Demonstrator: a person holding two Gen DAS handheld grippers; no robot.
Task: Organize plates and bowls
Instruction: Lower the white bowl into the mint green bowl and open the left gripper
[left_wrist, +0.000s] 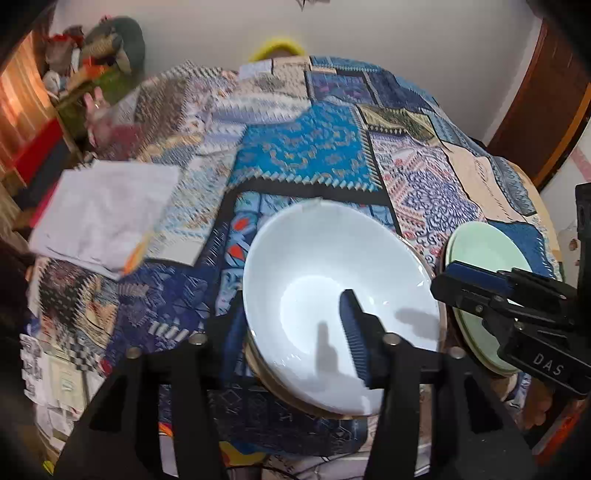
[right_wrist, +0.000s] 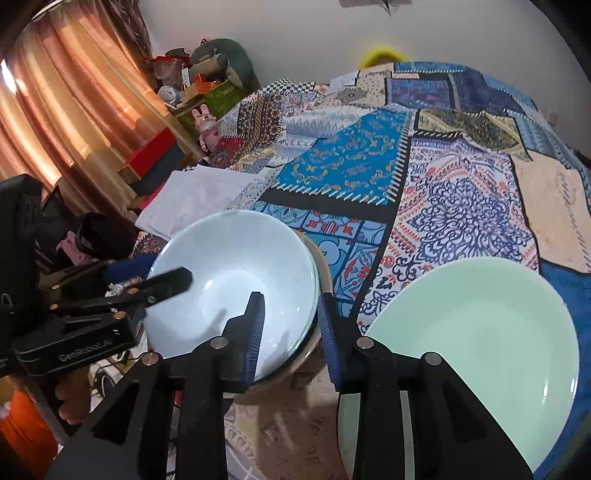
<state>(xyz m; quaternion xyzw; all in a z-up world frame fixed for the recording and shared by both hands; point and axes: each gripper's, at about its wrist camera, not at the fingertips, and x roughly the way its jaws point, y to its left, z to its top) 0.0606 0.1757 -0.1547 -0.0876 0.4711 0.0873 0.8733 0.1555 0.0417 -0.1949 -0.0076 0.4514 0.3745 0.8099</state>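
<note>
Patchwork cloth in blue patterns covers the table, and on it I count one white bowl resting on a beige dish under it near the near edge, one pale green plate just beside it toward the right edge, and one white folded paper near the left edge. Left tongs are clamped on the near rim of the white bowl, one finger inside and one outside. Right tongs are apart, hovering between the white bowl and the green plate.
</note>
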